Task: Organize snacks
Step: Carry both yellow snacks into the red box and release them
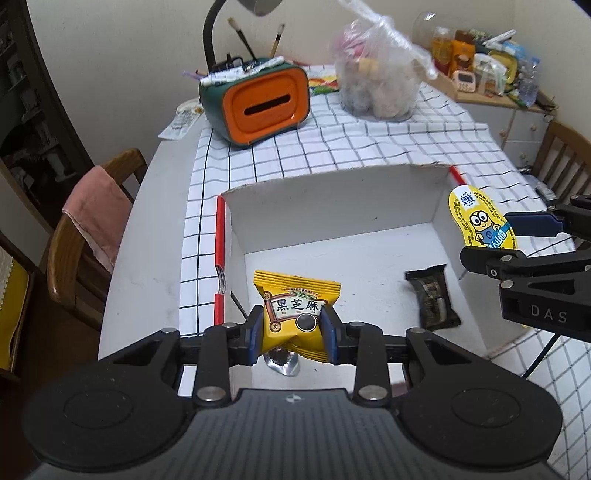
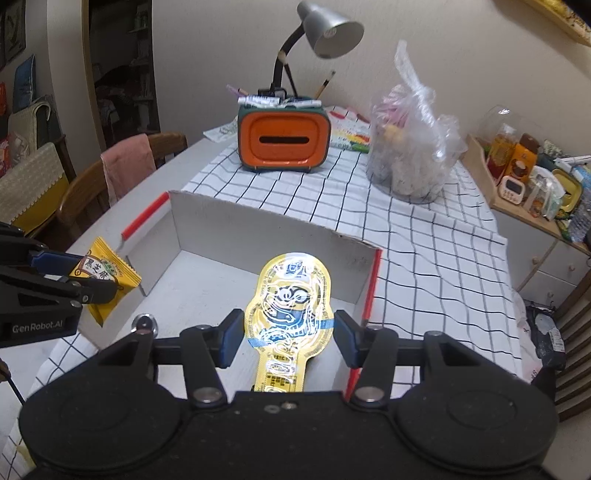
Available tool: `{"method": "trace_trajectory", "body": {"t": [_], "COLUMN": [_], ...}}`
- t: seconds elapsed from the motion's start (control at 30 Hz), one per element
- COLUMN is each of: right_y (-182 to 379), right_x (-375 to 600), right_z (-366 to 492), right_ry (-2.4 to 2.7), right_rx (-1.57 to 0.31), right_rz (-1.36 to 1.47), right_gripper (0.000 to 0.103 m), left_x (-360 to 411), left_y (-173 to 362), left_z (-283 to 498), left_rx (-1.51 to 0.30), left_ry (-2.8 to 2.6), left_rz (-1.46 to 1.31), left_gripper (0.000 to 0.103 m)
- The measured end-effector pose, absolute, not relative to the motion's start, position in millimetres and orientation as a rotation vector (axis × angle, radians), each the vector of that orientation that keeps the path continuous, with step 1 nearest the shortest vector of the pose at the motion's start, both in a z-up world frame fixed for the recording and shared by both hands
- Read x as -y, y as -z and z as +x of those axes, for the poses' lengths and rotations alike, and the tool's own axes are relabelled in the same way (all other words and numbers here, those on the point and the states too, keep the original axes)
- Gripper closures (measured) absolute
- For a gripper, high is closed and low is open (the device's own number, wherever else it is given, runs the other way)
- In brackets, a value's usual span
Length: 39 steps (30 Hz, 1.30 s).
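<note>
My left gripper [image 1: 293, 332] is shut on a yellow black-sesame snack packet [image 1: 295, 317] and holds it over the near edge of a white cardboard box [image 1: 332, 195] with red rims. My right gripper [image 2: 290, 336] is shut on a yellow Minion-print pouch [image 2: 291, 295] and holds it over the box's right side. In the left wrist view the pouch [image 1: 480, 221] and right gripper [image 1: 517, 243] are at the box's right wall. In the right wrist view the left gripper [image 2: 92, 280] and packet [image 2: 107, 277] are at the left wall. A dark snack packet [image 1: 432, 301] lies in the box.
An orange-fronted green tissue box [image 1: 258, 105] with pens on top, a desk lamp [image 2: 325, 33] and a clear plastic bag of snacks [image 1: 376, 77] stand at the back of the checked tablecloth [image 1: 369, 144]. Wooden chairs [image 1: 92, 236] stand left; a cluttered cabinet [image 2: 532, 184] right.
</note>
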State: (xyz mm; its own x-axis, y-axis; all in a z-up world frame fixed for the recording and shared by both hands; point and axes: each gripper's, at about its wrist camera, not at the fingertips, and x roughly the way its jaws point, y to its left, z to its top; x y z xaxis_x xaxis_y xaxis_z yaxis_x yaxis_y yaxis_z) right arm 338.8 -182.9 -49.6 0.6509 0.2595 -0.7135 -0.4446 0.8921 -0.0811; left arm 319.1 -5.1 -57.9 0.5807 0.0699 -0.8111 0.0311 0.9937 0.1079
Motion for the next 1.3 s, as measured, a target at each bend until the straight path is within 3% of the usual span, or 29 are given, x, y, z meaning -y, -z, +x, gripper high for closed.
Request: {"method": "trace_trajectory", "body": {"t": [0.67, 1.07, 1.2, 1.3], "right_y": [119.0, 125.3, 118.3, 111.3], "right_x": [155.1, 155.0, 157.5, 160.4], "right_z": [390.0, 388.9, 385.2, 380.9], "right_ry": [-0.407, -0.384, -0.393, -0.395], "right_rx": [-0.907, -0.916, -0.914, -0.902], "right_rz": [-0.359, -0.369, -0.330, -0.313], "right_gripper": [0.051, 0.051, 0.046, 0.042], "left_x": [5.0, 7.0, 4.6, 1.7], "left_y": [126.4, 128.1, 122.4, 116.0], "left_z": [358.5, 357.9, 355.4, 351.8], "left_rx": [-1.117, -1.129, -1.115, -1.103], "left_ry": [-0.045, -0.028, -0.035, -0.039], "left_rz": [0.174, 0.157, 0.147, 0.134], "left_gripper": [0.071, 0.071, 0.060, 0.059]}}
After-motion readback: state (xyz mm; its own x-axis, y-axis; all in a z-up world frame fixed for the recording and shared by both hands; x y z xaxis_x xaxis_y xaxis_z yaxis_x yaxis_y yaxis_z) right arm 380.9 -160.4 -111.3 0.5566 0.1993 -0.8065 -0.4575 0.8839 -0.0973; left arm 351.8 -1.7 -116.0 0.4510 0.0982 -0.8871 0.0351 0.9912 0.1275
